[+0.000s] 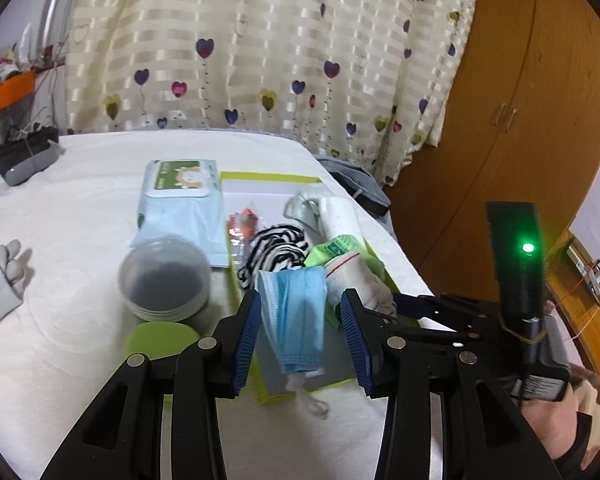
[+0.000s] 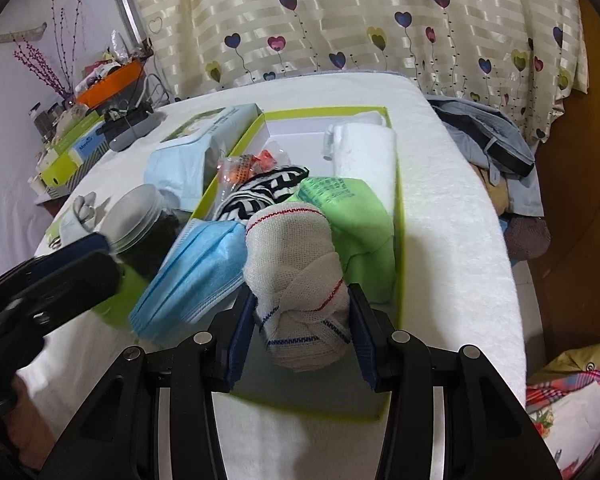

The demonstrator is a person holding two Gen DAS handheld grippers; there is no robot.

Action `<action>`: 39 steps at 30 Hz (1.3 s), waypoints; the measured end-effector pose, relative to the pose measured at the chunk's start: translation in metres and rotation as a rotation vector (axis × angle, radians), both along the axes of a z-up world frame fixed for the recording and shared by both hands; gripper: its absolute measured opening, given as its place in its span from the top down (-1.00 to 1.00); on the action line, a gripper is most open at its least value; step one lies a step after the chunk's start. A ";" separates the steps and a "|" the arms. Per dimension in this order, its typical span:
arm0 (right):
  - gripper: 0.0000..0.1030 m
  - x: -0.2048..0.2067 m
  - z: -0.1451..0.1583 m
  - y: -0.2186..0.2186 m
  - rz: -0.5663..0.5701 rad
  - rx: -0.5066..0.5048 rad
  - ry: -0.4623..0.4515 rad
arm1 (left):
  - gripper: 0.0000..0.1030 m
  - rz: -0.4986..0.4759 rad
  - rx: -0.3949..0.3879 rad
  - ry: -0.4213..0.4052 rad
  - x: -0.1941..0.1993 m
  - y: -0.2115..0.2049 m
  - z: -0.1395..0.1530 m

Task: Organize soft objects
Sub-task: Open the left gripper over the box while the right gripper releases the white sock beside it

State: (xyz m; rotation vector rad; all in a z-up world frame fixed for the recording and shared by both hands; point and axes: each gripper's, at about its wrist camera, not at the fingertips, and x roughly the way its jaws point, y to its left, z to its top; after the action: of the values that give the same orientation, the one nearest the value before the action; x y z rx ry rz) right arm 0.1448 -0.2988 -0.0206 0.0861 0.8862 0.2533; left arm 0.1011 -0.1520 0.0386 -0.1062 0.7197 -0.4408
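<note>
A green-rimmed box (image 2: 398,216) on the white bed holds a white towel roll (image 2: 366,152), a striped black-and-white cloth (image 2: 268,188), a green packet (image 2: 352,216) and an orange-wrapped item (image 2: 240,168). My left gripper (image 1: 300,316) is open; a blue face mask (image 1: 296,316) hangs between its fingers and touches the left pad. My right gripper (image 2: 302,320) is shut on a white knotted cloth bundle (image 2: 300,272) with red and blue stitching, over the box's near end. The mask (image 2: 196,272) lies beside the bundle. The right gripper also shows in the left wrist view (image 1: 440,308).
A clear jar (image 1: 164,276) with dark contents, a green lid (image 1: 162,338), a wipes pack (image 1: 180,200) and a grey glove (image 1: 4,276) lie left of the box. Clothes (image 2: 496,136) are heaped past the bed's right edge. A curtain hangs behind.
</note>
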 end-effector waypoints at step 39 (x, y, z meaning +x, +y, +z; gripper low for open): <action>-0.01 -0.047 0.053 0.020 -0.015 -0.019 -0.183 | 0.22 0.115 0.046 -0.039 -0.025 0.052 0.006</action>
State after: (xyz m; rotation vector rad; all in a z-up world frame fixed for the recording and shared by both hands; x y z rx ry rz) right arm 0.0979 -0.2788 0.0324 0.0514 0.7056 0.2347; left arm 0.0758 -0.0995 0.0446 -0.0946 0.6817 -0.3157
